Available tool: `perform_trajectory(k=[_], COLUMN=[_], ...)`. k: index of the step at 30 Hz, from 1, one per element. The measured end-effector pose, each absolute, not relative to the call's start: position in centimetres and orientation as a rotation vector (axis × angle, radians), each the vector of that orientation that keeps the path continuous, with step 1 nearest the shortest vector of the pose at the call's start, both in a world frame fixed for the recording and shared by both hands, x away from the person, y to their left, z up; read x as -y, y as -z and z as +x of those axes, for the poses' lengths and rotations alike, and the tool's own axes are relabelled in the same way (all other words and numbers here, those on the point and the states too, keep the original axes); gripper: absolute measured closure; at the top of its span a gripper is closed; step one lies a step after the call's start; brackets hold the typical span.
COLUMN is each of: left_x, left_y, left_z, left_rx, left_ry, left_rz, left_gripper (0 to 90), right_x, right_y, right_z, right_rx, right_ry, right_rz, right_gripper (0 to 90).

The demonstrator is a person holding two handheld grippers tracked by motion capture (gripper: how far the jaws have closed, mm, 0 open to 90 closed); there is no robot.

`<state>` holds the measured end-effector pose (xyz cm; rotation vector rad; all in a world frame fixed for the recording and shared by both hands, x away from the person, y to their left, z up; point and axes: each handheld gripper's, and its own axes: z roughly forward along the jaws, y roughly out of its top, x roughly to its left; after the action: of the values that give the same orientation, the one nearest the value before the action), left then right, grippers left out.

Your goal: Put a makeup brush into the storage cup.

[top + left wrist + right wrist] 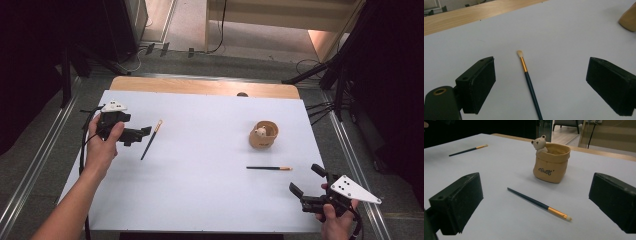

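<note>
The left gripper (pixel 141 134) is held in the person's left hand (pixel 102 145) near the left side of the table. Its jaws stand wide apart with nothing between the pads, and it points at the brush (pixel 151 139) lying just in front of it. In the left gripper view that brush (pixel 529 81) lies on the sheet between the two jaws, tip away, not touched. The right gripper (pixel 307 180) sits at the near right corner, and its jaws are wide apart too and hold nothing.

The big white sheet (pixel 200 165) covers most of the wooden table (pixel 200 86). A tan pot (pixel 264 135) with a little bear on its rim stands right of the middle. A second brush (pixel 269 168) lies flat between the pot and the right gripper, apart from both.
</note>
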<state>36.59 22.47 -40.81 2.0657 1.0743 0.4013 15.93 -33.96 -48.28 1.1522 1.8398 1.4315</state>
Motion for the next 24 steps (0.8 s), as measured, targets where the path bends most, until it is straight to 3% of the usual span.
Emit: perform_trajectory(k=[10, 24], left_x=[-20.7, -19.6], left_y=[41.0, 41.3], left_z=[38.4, 40.3], left_rx=[-1.102, -1.189], left_ry=[-0.424, -0.356], left_rz=[2.247, 2.35], left_gripper=[11.7, 14.4], right_x=[33.9, 33.9], right_y=[48.4, 48.5], right_z=[16.0, 16.0], right_rx=[-1.842, -1.849], right_ry=[-1.424, -1.418], right_rz=[1.158, 1.161], right_gripper=[0.0, 0.0])
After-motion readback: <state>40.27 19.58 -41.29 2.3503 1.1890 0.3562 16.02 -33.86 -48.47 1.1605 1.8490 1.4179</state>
